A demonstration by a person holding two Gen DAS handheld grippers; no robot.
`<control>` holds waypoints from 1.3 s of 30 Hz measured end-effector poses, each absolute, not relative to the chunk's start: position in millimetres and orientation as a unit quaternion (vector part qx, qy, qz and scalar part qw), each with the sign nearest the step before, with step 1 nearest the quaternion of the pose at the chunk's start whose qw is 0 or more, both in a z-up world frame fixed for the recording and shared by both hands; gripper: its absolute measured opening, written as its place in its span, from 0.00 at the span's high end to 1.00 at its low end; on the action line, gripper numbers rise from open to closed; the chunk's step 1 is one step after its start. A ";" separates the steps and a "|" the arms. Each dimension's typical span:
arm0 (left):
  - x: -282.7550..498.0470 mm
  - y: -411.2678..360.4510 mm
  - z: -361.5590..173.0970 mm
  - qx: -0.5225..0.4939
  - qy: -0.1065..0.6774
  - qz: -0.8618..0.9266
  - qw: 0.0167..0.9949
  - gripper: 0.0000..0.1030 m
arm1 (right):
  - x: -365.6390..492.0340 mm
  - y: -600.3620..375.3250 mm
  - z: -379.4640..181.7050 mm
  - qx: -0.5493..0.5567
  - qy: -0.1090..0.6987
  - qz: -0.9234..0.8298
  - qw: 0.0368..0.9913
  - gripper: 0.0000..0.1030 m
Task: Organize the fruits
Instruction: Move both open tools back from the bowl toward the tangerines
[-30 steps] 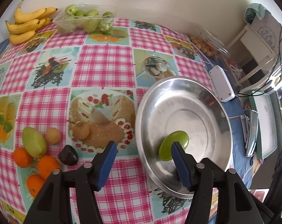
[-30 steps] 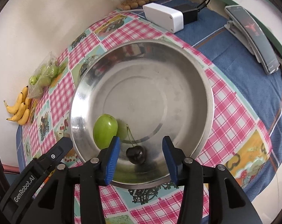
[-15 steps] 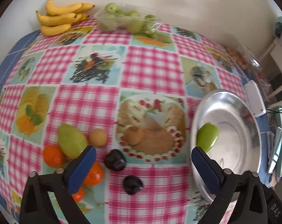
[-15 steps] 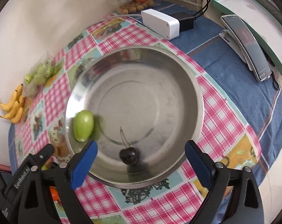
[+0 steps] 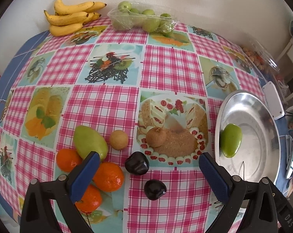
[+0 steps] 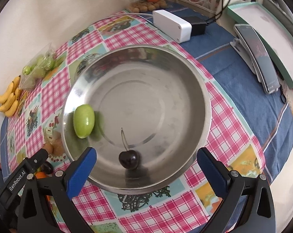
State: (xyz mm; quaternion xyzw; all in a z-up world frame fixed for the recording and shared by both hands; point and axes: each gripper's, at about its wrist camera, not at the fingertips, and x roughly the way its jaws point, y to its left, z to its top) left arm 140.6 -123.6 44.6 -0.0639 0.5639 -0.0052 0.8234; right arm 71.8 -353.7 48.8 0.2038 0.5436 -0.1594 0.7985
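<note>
A steel bowl (image 6: 196,81) holds a green fruit (image 6: 83,121) at its left wall and a dark cherry (image 6: 129,159) near its front. My right gripper (image 6: 146,171) is open and empty above the bowl's near rim. My left gripper (image 5: 149,172) is open and empty over a cluster of fruit on the cloth: two dark plums (image 5: 137,163) (image 5: 155,189), a green mango (image 5: 89,142), three oranges (image 5: 108,176), and two small brown fruits (image 5: 118,140) (image 5: 156,136). The bowl (image 5: 262,116) with the green fruit (image 5: 231,140) is at the left wrist view's right.
Bananas (image 5: 70,18) and a bag of green apples (image 5: 142,19) lie at the table's far edge. A white box (image 6: 172,25), a black adapter (image 6: 197,26), a phone on a stand (image 6: 257,57) and a tray of small fruits (image 6: 146,3) lie right of the bowl.
Both grippers opened wide. The right one let go of the cherry and drew back. The left one left the green fruit in the bowl and swung left over the loose fruit.
</note>
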 end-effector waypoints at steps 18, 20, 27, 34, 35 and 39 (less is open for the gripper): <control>119.5 -87.0 50.5 -0.069 0.573 0.014 0.816 0.00 | 68.1 -301.9 50.1 0.178 0.559 -0.098 0.804 0.00; 117.8 -79.6 50.3 -0.072 0.574 0.018 0.815 0.00 | 68.6 -289.9 49.0 0.170 0.562 -0.088 0.805 0.00; 111.4 -42.5 55.0 -0.086 0.571 0.041 0.816 0.00 | 73.5 -250.3 43.6 0.166 0.574 -0.051 0.800 0.00; 105.8 1.4 57.4 -0.108 0.568 0.075 0.812 0.00 | 79.9 -201.5 41.7 0.147 0.583 -0.016 0.798 0.00; 104.5 8.9 57.9 -0.112 0.567 0.082 0.812 0.00 | 80.8 -196.1 41.0 0.145 0.584 -0.012 0.798 0.00; 101.2 29.2 59.4 -0.123 0.564 0.099 0.811 0.00 | 85.2 -171.6 37.2 0.136 0.590 0.010 0.796 0.00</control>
